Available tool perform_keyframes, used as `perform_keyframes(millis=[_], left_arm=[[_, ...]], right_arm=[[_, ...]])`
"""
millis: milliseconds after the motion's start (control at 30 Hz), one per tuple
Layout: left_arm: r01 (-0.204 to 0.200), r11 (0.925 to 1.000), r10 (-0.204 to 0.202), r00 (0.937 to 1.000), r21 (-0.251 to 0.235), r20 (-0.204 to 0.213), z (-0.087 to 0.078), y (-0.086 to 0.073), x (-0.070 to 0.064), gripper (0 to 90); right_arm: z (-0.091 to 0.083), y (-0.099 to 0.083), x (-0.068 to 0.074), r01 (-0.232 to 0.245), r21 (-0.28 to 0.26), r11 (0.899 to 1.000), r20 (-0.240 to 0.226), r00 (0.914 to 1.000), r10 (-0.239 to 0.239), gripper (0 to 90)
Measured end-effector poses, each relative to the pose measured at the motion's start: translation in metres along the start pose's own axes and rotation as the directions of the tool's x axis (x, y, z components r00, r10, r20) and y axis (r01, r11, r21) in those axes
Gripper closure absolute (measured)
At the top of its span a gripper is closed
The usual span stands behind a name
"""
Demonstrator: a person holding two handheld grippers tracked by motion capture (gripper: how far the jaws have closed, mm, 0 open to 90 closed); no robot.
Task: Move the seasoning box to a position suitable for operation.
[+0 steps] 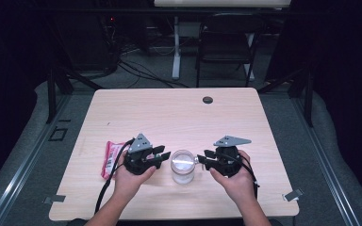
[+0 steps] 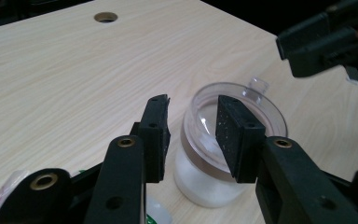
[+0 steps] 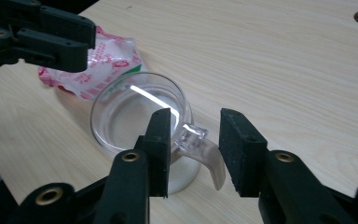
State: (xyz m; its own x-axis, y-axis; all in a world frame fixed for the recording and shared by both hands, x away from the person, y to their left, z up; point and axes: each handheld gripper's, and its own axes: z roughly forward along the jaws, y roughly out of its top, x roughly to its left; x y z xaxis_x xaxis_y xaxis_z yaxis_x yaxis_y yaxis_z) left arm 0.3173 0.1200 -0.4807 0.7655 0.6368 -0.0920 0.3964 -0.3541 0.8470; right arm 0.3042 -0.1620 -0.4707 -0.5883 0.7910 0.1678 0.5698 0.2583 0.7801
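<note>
Worktop (image 1: pixel 179 113) of pale wood carries everything. Near the middle of its near edge stands a clear glass mug (image 1: pixel 182 166), upright, mouth up, its handle (image 3: pixel 200 149) pointing toward the right edge. It is see-through with a whitish bottom. The left tongs (image 2: pixel 193 135) are spread, straddling its rim. The right tongs (image 3: pixel 195 149) are spread around the handle. A red-and-white packet (image 1: pixel 111 157) lies toward the left edge.

Standing upright on the table (image 1: pixel 179 113) near the person's edge, a glass mug (image 1: pixel 183 166) between left gripper (image 1: pixel 162 157) and right gripper (image 1: pixel 202 160), handle (image 3: pixel 200 148) toward the right one; left of the left gripper, a packet (image 1: pixel 111 157) lying flat; a hole (image 1: pixel 208 100) far behind.
</note>
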Motion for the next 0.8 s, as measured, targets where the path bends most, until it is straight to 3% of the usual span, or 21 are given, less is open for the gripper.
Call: perform_keyframes(millis=[33,133,200,267,400,467,633,800], left_arm=[[-0.018,0.9998,0.018,0.9998,0.001,-0.003,0.000,-0.002,-0.001,64.3],[-0.042,0.9991,0.042,0.9989,-0.003,-0.022,0.001,-0.008,-0.001,64.4],[-0.039,0.9992,0.038,0.9992,-0.008,-0.008,0.002,-0.012,0.000,64.9],[-0.034,0.9992,0.035,0.9989,-0.020,0.031,0.002,-0.015,0.001,64.2],[-0.031,0.9995,0.030,0.9979,0.002,0.058,0.006,-0.020,0.001,61.4],[-0.041,0.9991,0.041,0.9984,0.006,0.040,0.007,-0.022,-0.001,61.4],[-0.043,0.9988,0.041,0.9972,0.023,0.062,0.007,-0.025,-0.001,73.5],[-0.039,0.9978,0.036,0.9985,0.055,0.040,0.010,-0.028,-0.001,85.7]], right_arm=[[0.000,-0.001,-0.001,0.008,0.007,1.000,0.009,0.9999,-0.008,66.8],[0.001,-0.004,-0.004,-0.032,-0.007,0.999,-0.003,0.9995,0.032,71.6],[0.002,-0.005,-0.005,-0.044,-0.033,0.998,0.003,0.9990,0.044,74.5],[0.005,-0.006,-0.008,-0.055,-0.035,0.998,-0.006,0.9985,0.055,77.6],[0.010,-0.006,-0.009,-0.074,-0.029,0.997,-0.022,0.9971,0.074,80.3],[0.012,-0.005,-0.009,-0.069,-0.021,0.997,-0.023,0.9974,0.068,80.8],[0.019,-0.004,-0.008,-0.069,0.001,0.998,-0.016,0.9975,0.069,81.0],[0.023,-0.005,-0.008,-0.067,0.014,0.998,-0.011,0.9977,0.067,81.0]])
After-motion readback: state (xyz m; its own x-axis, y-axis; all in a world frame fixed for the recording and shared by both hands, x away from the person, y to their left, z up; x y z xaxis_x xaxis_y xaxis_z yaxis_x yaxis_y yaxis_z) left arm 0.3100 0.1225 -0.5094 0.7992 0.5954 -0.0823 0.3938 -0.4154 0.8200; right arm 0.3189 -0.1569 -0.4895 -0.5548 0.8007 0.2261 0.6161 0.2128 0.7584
